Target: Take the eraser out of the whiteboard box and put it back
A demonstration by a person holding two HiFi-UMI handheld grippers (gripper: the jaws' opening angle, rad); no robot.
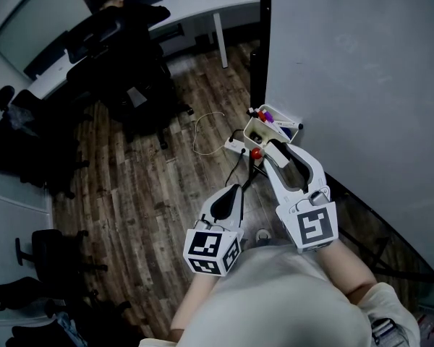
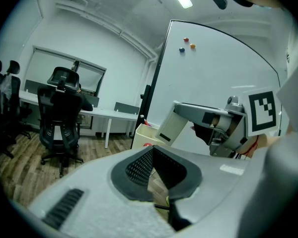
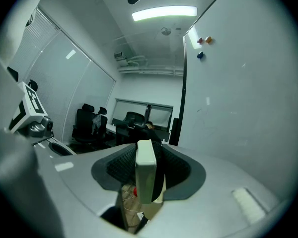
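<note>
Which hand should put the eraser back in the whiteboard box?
Right. The right tongs grip the eraser and sit right beside the whiteboard box. The left tongs are empty and farther back from it, so using them would likely need a handover first.

We saw the eraser [image 3: 145, 165] out of the box, clamped between the jaws of the right gripper [image 3: 148, 169]. It was a long block with a cream shell on one side and a dark felt face on the other. It stood on edge, its narrow end towards the gripper's camera. From the left gripper view it sloped down towards the whiteboard box [image 2: 145, 133]. That box was small, cream and open-topped, and sat at the foot of the whiteboard [image 2: 213, 63]. The eraser's lower end hung just beside the box; we could not tell whether they touched.
</note>
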